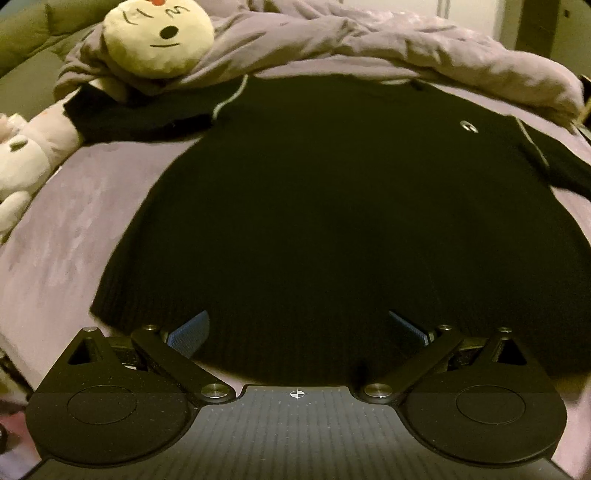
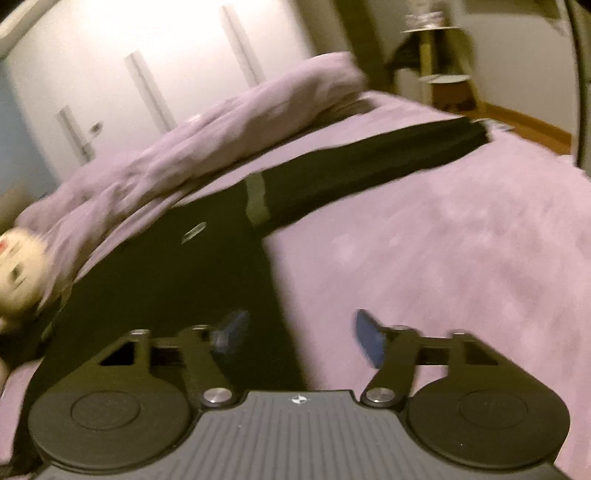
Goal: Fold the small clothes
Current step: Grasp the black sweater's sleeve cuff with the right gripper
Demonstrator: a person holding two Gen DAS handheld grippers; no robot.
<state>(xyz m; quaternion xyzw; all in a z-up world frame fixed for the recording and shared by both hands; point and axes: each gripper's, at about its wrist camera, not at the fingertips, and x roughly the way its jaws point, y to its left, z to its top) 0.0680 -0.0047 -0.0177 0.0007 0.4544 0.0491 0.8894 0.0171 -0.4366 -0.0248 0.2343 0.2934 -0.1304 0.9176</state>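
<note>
A black long-sleeved shirt [image 1: 314,206] lies spread flat, front up, on the purple bed sheet [image 1: 59,258]. It has a small white chest logo [image 1: 469,126] and pale shoulder stripes. My left gripper [image 1: 299,328] hangs open over the hem, with both blue pads wide apart above black cloth. In the blurred right wrist view, the shirt [image 2: 166,280] fills the left, and one sleeve [image 2: 369,166] stretches out to the upper right. My right gripper [image 2: 299,338] is open over the shirt's side edge, one pad above black cloth and the other above the sheet. Nothing is gripped.
A bunched purple duvet [image 1: 369,40] lies along the shirt's collar end. A round cream plush toy [image 1: 159,35] rests on the duvet near the other sleeve [image 1: 129,114], and a white plush [image 1: 18,166] lies at the left. White wardrobe doors [image 2: 110,55] stand beyond the bed.
</note>
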